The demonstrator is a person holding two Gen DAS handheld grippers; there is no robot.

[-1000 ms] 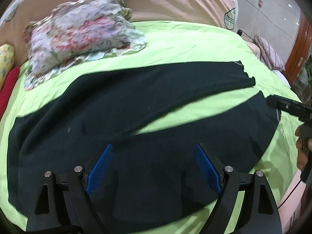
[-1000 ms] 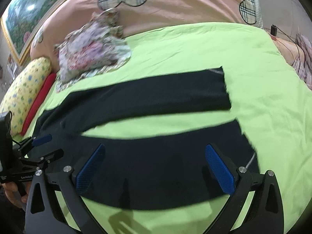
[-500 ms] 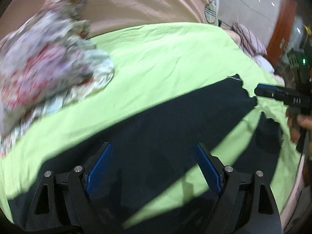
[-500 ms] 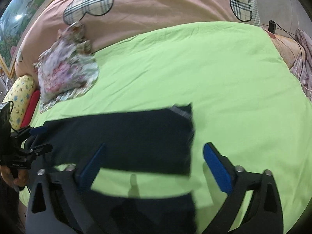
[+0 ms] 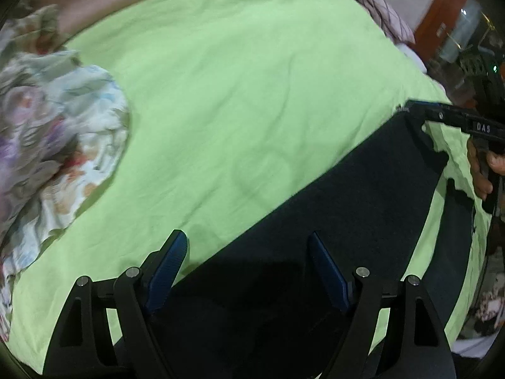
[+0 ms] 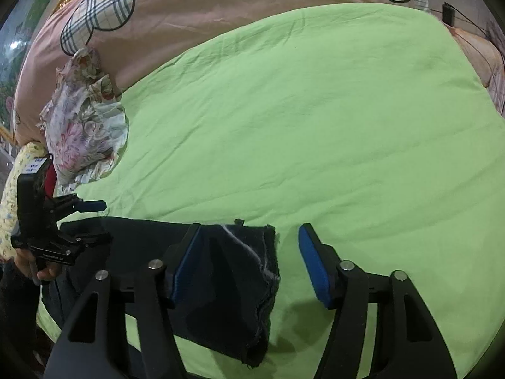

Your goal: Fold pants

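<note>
Black pants (image 5: 363,195) lie spread on a green sheet (image 5: 236,94). My left gripper (image 5: 247,252) hovers over the waist end; the pants' far edge runs between its jaws, which are wide and closing, with neither pad touching cloth. In the right wrist view the frayed hem of a pant leg (image 6: 227,278) lies between the jaws of my right gripper (image 6: 249,252), which are closing. The left pad is against the cloth and the right pad stands clear over the sheet. The left gripper (image 6: 101,221) appears there at the far left, held by a hand (image 6: 44,273).
A crumpled floral cloth (image 5: 47,126) (image 6: 82,129) lies at the sheet's far left. A pink quilt with plaid hearts (image 6: 189,9) borders the back. A yellow pillow (image 6: 9,195) sits at the left edge, and wooden furniture (image 5: 435,22) stands beyond the bed at the right.
Both grippers moved across the pants toward the far leg and dipped lower. The right jaws narrowed around the leg's hem. The left jaws narrowed slightly.
</note>
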